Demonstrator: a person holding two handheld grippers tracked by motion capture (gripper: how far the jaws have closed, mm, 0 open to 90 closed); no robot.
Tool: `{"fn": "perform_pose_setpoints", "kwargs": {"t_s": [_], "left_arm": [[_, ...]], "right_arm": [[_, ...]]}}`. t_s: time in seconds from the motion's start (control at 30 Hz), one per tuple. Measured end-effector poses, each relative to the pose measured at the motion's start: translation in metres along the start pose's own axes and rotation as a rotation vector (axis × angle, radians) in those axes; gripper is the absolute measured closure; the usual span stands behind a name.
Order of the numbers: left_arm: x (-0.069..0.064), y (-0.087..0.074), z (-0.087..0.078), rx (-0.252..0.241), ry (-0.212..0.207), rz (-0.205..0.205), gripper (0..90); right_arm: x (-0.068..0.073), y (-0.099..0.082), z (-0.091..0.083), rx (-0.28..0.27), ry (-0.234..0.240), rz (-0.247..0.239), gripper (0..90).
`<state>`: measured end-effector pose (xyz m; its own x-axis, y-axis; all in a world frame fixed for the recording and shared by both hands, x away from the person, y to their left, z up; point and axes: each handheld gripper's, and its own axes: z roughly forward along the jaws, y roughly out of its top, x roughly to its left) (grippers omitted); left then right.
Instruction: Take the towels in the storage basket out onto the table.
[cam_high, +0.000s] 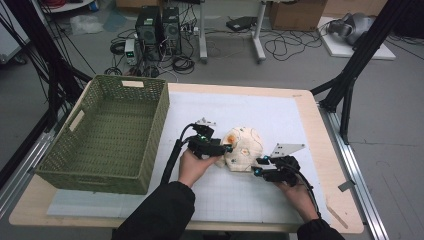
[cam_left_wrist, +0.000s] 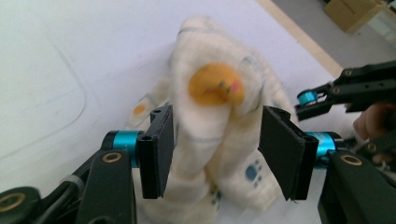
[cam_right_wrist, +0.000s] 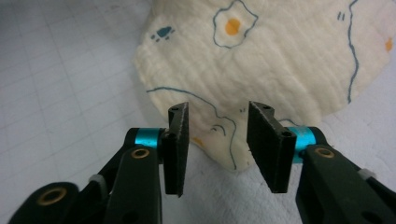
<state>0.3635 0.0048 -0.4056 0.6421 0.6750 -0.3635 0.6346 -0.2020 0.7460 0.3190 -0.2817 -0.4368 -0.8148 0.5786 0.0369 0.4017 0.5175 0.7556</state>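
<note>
A crumpled cream cloth (cam_high: 244, 149) printed with blue lines, paw marks and orange spots lies bunched on the white mat near the table's middle. My left gripper (cam_high: 227, 148) reaches it from the left. In the left gripper view a raised fold of the cloth (cam_left_wrist: 210, 88) stands between the jaws of the left gripper (cam_left_wrist: 212, 149), which are wide apart and do not press on it. My right gripper (cam_high: 256, 167) comes in from the lower right. Its jaws straddle the cloth's near edge (cam_right_wrist: 280, 56) with gaps on both sides, so the right gripper (cam_right_wrist: 218, 144) is open.
A large green woven basket (cam_high: 130, 85) with nothing in it stands on the table's left side. A white gridded mat (cam_high: 280, 115) covers most of the wooden table (cam_high: 310, 100). Black frame legs, cables and computer boxes are on the floor beyond the far edge.
</note>
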Motion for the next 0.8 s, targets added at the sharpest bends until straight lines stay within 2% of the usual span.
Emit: {"fn": "perform_pose_setpoints", "kwargs": {"t_s": [0.13, 0.23, 0.27, 0.3, 0.37, 0.4, 0.43, 0.5, 0.53, 0.57, 0.63, 0.8], "left_arm": [[0.006, -0.012, -0.005, 0.037, 0.026, 0.003, 47.8], [0.01, -0.021, -0.002, 0.078, 0.03, 0.01, 55.5], [0.01, -0.021, -0.002, 0.078, 0.03, 0.01, 58.7], [0.008, -0.025, 0.004, 0.119, 0.051, 0.024, 59.6], [0.008, -0.027, 0.007, 0.132, 0.055, 0.036, 61.2], [0.006, -0.031, 0.013, 0.145, 0.081, 0.058, 63.1], [0.006, -0.031, 0.013, 0.145, 0.081, 0.058, 64.2], [0.002, -0.032, 0.015, 0.125, 0.125, 0.083, 69.1], [0.002, -0.032, 0.015, 0.125, 0.125, 0.083, 72.6], [0.001, -0.032, 0.015, 0.125, 0.145, 0.107, 75.5], [-0.001, -0.033, 0.016, 0.125, 0.166, 0.128, 79.5], [0.002, -0.033, 0.015, 0.122, 0.156, 0.12, 84.2]], "right_arm": [[-0.003, -0.002, 0.003, 0.011, 0.004, 0.011, 64.4], [-0.002, -0.002, 0.007, 0.035, -0.007, 0.001, 69.8], [-0.002, -0.002, 0.008, 0.036, -0.013, -0.007, 71.3], [-0.002, -0.002, 0.009, 0.04, -0.018, -0.012, 72.3], [-0.002, -0.002, 0.009, 0.04, -0.02, -0.011, 73.3], [-0.002, -0.002, 0.009, 0.041, -0.024, -0.012, 76.1], [-0.002, -0.002, 0.009, 0.041, -0.024, -0.012, 76.1], [-0.002, -0.002, 0.009, 0.045, -0.029, -0.019, 79.5], [-0.002, -0.002, 0.009, 0.045, -0.029, -0.019, 79.5], [-0.001, -0.002, 0.01, 0.047, -0.04, -0.031, 82.4], [-0.001, -0.001, 0.01, 0.048, -0.042, -0.033, 83.3], [-0.003, -0.002, 0.009, 0.047, -0.031, -0.026, 85.2]]}}
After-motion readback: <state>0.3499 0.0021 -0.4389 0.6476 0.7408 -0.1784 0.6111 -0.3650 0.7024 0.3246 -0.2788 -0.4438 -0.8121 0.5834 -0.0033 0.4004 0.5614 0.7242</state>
